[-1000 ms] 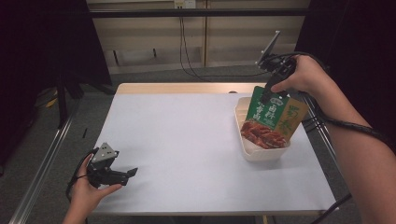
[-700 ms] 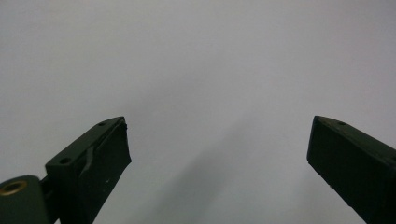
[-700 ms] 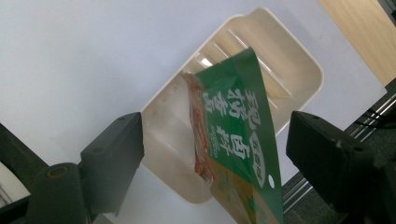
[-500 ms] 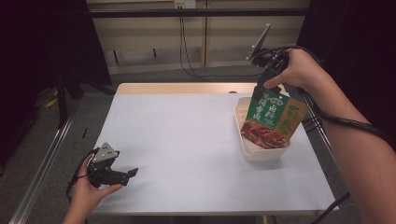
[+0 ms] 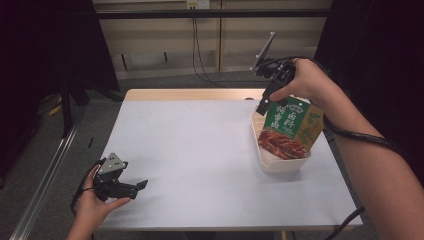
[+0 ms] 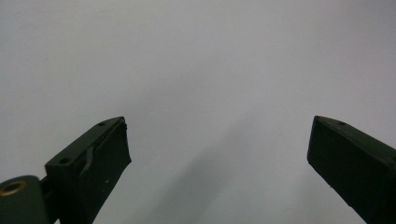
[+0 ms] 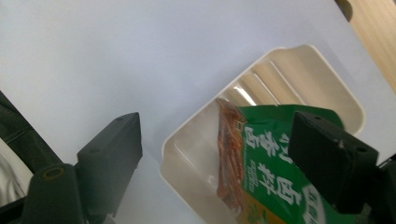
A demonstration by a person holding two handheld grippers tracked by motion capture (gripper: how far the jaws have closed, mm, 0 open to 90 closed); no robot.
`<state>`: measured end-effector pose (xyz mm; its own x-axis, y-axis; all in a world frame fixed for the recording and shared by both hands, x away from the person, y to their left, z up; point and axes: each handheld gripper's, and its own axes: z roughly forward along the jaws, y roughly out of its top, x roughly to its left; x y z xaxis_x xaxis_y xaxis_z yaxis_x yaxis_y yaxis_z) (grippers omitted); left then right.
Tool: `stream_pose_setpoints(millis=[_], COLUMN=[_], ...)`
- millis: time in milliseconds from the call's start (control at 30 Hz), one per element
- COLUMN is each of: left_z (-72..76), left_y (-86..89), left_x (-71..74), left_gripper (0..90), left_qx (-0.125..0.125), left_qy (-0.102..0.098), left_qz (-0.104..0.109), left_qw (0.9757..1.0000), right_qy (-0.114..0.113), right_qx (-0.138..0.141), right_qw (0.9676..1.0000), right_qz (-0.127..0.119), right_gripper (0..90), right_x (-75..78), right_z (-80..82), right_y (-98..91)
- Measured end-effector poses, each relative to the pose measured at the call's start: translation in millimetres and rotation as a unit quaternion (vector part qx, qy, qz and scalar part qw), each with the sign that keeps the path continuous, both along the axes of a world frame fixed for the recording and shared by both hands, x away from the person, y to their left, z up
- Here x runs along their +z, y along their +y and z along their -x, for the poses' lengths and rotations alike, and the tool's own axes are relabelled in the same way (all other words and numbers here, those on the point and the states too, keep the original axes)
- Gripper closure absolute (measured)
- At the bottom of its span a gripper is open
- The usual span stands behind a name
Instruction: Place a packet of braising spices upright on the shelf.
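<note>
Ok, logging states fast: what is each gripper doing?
Left gripper: open, holding nothing.
Right gripper: open above the packet in the tray, not gripping it.

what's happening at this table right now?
A person works with a claw in each hand. The right claw hangs open above the far end of a cream plastic tray on the white table, gripping nothing. A green seasoning packet stands leaning in that tray, free of the jaws. The left claw rests open at the table's near left edge, idle, with nothing between its jaws.
</note>
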<state>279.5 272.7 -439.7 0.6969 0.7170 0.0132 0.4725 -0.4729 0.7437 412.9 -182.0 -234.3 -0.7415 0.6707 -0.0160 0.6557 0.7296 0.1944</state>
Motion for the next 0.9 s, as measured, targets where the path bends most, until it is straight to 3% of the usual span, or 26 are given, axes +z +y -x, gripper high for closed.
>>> stream_pose_setpoints(millis=[333, 467, 900], left_z=[0.0, -0.3, -0.3], left_y=[-1.1, -1.3, 0.0], left_x=[-1.5, -1.6, -1.7], left_gripper=[5.4, 5.4, 5.3], left_qx=[-0.002, -0.003, -0.002], left_qy=[0.002, -0.001, 0.002], left_qz=[0.005, 0.003, 0.0], left_qw=[1.0, 1.0, 1.0], right_qy=[0.01, 0.011, 0.017], right_qx=[0.023, 0.032, 0.052], right_qw=[0.9996, 0.9994, 0.9983], right_qz=[-0.01, -0.001, -0.02], right_gripper=[16.9, 17.1, 17.2], right_x=[-20.3, -26.6, -53.4], right_z=[5.0, 5.8, 11.5], right_y=[20.0, 24.1, 35.9])
